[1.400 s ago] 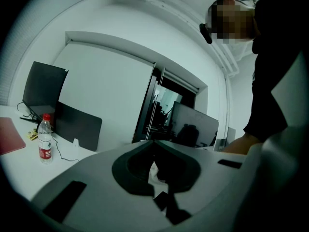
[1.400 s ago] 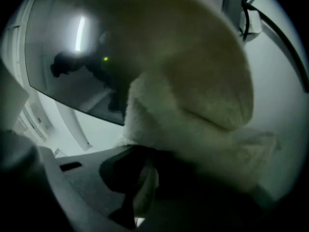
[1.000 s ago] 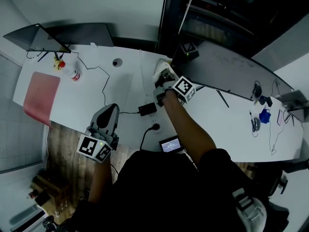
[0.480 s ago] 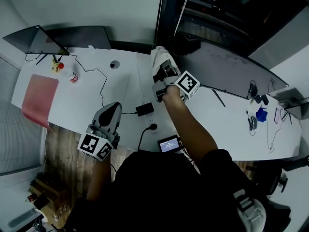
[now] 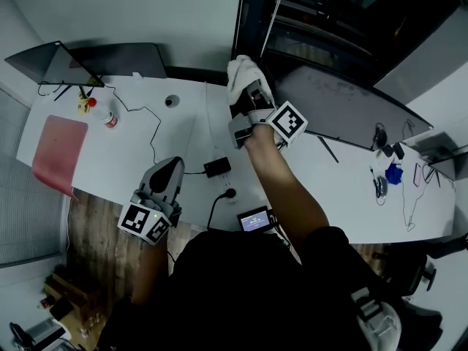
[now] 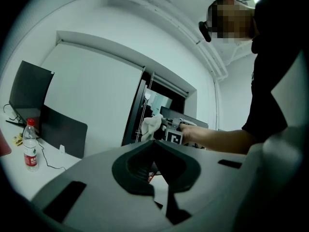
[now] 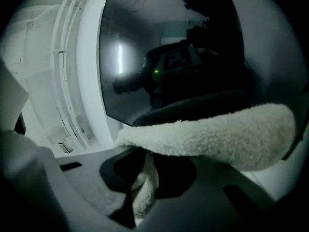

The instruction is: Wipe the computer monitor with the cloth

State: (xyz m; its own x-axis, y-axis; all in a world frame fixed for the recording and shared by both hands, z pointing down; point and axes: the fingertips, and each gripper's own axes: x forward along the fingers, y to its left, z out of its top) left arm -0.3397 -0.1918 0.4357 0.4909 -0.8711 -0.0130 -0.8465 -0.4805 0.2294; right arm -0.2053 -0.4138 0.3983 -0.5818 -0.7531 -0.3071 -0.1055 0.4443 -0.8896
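Head view first: the white fluffy terry cloth point(image 5: 240, 75) is held up by the right gripper point(image 5: 252, 99) at the left edge of the big dark flat computer monitor point(image 5: 344, 104), which stands at the back of the long white desk point(image 5: 146, 152). The left gripper point(image 5: 165, 175) is held low over the desk's front edge, well apart from all that. A flat pink pad point(image 5: 53, 152) and a small clear plastic bottle with a red cap point(image 5: 110, 118) can be seen off to the left, and a black power brick point(image 5: 218, 167) lies near the middle.

Left gripper view: the jaws are pretty much pressed together, with only a thin slit left, and nothing is gripped. The cloth is seen far off beyond them.

Right gripper view: the jaws are clamped on a fold of the cloth. The rest is bunched above them, right up at the glossy screen. Actual contact can't be made out.
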